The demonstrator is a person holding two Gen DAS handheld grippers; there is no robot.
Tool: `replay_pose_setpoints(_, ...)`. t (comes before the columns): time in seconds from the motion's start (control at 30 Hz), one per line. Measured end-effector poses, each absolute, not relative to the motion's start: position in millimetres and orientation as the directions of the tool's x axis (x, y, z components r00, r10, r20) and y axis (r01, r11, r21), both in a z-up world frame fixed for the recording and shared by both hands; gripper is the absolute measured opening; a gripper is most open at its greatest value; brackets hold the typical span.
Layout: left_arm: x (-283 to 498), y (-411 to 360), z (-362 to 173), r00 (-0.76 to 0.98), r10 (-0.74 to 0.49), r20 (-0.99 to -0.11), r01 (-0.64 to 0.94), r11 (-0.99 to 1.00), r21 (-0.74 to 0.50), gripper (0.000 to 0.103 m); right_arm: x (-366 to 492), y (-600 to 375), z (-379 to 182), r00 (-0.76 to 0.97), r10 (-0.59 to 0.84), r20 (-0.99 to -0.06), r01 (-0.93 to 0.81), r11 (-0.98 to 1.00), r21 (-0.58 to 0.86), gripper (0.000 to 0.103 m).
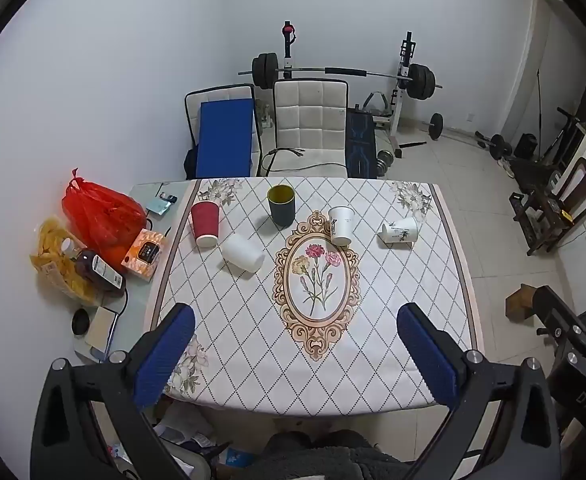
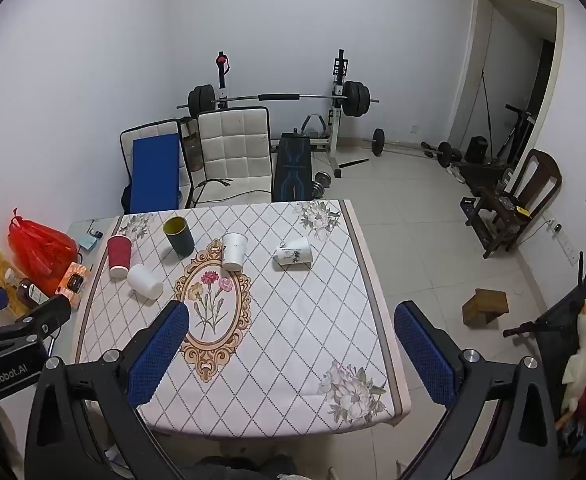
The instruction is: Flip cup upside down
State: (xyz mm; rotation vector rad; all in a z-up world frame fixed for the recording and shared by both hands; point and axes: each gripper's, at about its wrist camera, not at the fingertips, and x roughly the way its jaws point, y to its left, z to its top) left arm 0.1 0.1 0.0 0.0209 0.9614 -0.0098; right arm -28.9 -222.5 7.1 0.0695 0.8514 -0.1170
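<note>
Several cups stand or lie on the patterned tablecloth (image 1: 253, 320). A red paper cup (image 1: 205, 224) (image 2: 118, 256) stands upright at the left. A dark cup with a yellow inside (image 1: 281, 205) (image 2: 178, 236) stands upright at the back. A white cup (image 1: 341, 225) (image 2: 234, 251) stands upright near the centre. A plain white cup (image 1: 243, 253) (image 2: 144, 281) lies on its side. A white cup with a plant print (image 1: 399, 230) (image 2: 293, 256) lies on its side at the right. My left gripper (image 1: 295, 338) and right gripper (image 2: 291, 332) are open and empty above the table's near edge, far from the cups.
At the table's left lie a red plastic bag (image 1: 101, 212), a bag of chips (image 1: 59, 260), a dark bottle (image 1: 97, 270) and an orange box (image 1: 145, 254). Two chairs (image 1: 311, 128) stand behind the table. A barbell rack (image 1: 341, 76) and weights stand beyond. A wooden block (image 2: 485, 306) lies on the floor.
</note>
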Motion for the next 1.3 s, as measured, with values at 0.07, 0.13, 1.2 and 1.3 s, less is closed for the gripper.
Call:
replay_pose_setpoints(0.07, 0.0, -0.4, 0.1, 0.575, 0.011, -0.818, 0.016, 1.0, 0.025, 0.103, -29.6, -222.4, 7.6, 0.655, -0.075, -0.751, 0.131, 0.991, 0.015, 0.103)
replay_pose_setpoints(0.13, -0.1, 0.2, 0.1, 0.578, 0.003, -0.816, 0.019, 1.0, 0.017, 0.103, -30.2, -222.3, 8.0, 0.654, -0.076, -0.753, 0.131, 0.991, 0.014, 0.103)
replay_pose_setpoints(1.2, -7.1, 0.6, 19.2, 0.608, 0.016, -0.794, -0.001, 1.0, 0.019, 0.103, -37.9, -218.8, 27.7, 0.659, -0.069, -0.749, 0.12, 0.993, 0.014, 0.103)
replay_pose_setpoints(1.3, -7.0, 0.8, 18.7, 0.609, 0.016, -0.793, -0.001, 1.0, 0.019, 0.103, -38.1, -219.0, 28.7, 0.66, -0.068, -0.749, 0.119, 0.993, 0.015, 0.103)
